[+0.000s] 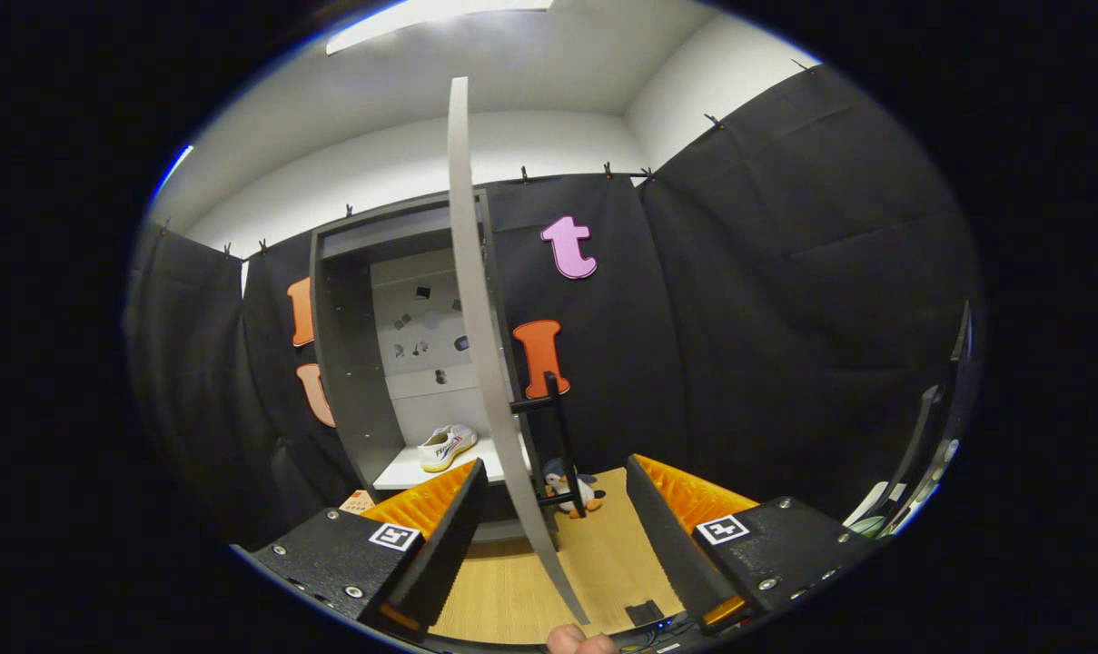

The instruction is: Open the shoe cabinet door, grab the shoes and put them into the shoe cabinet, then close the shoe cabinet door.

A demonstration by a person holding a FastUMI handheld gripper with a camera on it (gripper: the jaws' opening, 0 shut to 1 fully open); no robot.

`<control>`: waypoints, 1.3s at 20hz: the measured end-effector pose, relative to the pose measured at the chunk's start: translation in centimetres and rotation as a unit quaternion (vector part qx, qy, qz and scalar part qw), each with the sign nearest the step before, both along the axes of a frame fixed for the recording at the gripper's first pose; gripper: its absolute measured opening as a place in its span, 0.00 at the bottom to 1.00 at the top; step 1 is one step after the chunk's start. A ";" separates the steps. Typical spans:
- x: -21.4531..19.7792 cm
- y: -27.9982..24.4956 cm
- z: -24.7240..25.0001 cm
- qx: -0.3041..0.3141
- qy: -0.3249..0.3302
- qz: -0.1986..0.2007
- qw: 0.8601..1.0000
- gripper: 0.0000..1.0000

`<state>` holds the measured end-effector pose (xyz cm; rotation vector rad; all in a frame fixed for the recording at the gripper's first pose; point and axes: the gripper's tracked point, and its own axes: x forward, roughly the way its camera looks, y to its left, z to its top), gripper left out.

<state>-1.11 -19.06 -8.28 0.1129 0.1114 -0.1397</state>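
Wood floor (594,554), dark booth; cabinet (349,363) standing open, shoe (447,447) sitting on its shelf (403,474). Tongs (556,509) gaping empty, straddling door (476,309) edge, likely lining up to push it closed.

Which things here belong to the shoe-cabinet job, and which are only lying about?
Job:
- dark grey shoe cabinet
- its open grey door, edge-on between the open tool's fingers
- white sneaker on the white shelf

Lying about:
- small penguin plush toy on the wooden floor
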 end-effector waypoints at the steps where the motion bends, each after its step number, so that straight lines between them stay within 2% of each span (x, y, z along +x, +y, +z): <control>1: 0.1 -0.8 0.1 0.000 -0.001 -0.003 1.000 0.95; 6: 1.5 -2.4 -0.7 0.001 0.006 -0.001 1.000 0.95; 9: 2.7 -2.0 -1.0 0.005 0.013 0.016 1.000 0.95; 13: 3.0 -1.5 -1.2 0.012 0.012 0.018 1.000 0.94; 18: 2.8 1.3 -1.1 0.003 0.020 0.025 0.999 0.93; 26: 3.3 8.4 -1.4 0.004 0.034 0.069 0.997 0.93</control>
